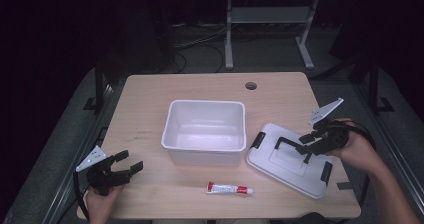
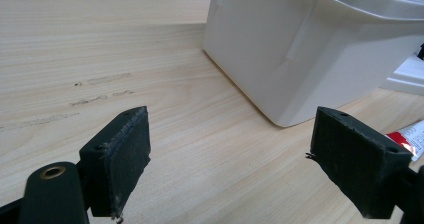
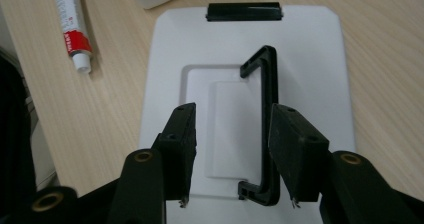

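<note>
An empty white plastic bin [image 1: 205, 131] stands mid-table. Its white lid [image 1: 287, 166] lies flat to the right, with a black handle [image 1: 285, 143] and black latches. My right gripper [image 1: 304, 149] hovers open over the lid. In the right gripper view this gripper [image 3: 232, 116] straddles the lid [image 3: 310, 59], and the handle bar [image 3: 267, 84] runs just inside the right-hand jaw. My left gripper [image 1: 129, 162] is open near the front left edge, holding nothing. In the left gripper view it [image 2: 232, 134] faces the bin [image 2: 300, 44] across bare wood.
A red and white tube [image 1: 229, 189] lies near the front edge, below the bin; it is also at top left in the right gripper view [image 3: 72, 24]. The wooden table [image 1: 145, 109] has a cable hole [image 1: 251, 85] at the back. Another table's legs stand beyond.
</note>
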Available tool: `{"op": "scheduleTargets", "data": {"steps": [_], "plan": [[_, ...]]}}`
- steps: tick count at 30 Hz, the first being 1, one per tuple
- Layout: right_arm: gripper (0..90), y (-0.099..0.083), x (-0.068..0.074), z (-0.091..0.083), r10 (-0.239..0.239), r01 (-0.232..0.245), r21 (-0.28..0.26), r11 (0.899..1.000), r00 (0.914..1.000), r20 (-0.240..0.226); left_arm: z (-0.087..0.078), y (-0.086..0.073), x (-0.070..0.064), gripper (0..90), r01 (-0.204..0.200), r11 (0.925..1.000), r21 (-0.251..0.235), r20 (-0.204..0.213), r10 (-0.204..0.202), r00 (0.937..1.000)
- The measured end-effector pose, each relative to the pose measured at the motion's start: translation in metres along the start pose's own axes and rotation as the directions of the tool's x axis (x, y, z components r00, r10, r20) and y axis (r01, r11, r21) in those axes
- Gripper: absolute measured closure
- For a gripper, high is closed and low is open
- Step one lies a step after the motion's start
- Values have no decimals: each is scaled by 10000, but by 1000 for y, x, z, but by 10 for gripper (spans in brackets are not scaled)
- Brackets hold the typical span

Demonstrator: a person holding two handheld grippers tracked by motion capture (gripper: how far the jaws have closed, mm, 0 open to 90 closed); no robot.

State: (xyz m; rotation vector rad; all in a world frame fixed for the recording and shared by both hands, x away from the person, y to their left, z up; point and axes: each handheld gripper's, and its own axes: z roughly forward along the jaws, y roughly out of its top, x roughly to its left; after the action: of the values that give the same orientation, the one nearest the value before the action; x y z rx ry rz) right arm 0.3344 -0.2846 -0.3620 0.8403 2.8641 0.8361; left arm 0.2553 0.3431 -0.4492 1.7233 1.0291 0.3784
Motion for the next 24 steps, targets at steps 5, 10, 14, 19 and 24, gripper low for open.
{"op": "scheduleTargets", "data": {"steps": [5,10,14,19,24], "plan": [[503,7,21,-1,-609,608,-23,9981,9980,-148,-1,0,0,153,-3,10000,-50,20,4,10000],[476,11,45,7,-1124,1122,-76,9937,9929,-393,-1,0,1,153,35,10000,-65,-5,-35,10000],[473,13,57,15,-1357,1359,7,9907,9892,-558,-1,0,0,153,14,10000,-74,-11,-14,10000],[447,18,76,30,-1628,1649,155,9862,9825,-908,-2,0,1,153,26,10000,-72,-4,-26,10000],[420,21,86,40,-1892,1907,75,9816,9775,-933,-2,0,1,153,32,10000,-76,-11,-32,10000]]}}
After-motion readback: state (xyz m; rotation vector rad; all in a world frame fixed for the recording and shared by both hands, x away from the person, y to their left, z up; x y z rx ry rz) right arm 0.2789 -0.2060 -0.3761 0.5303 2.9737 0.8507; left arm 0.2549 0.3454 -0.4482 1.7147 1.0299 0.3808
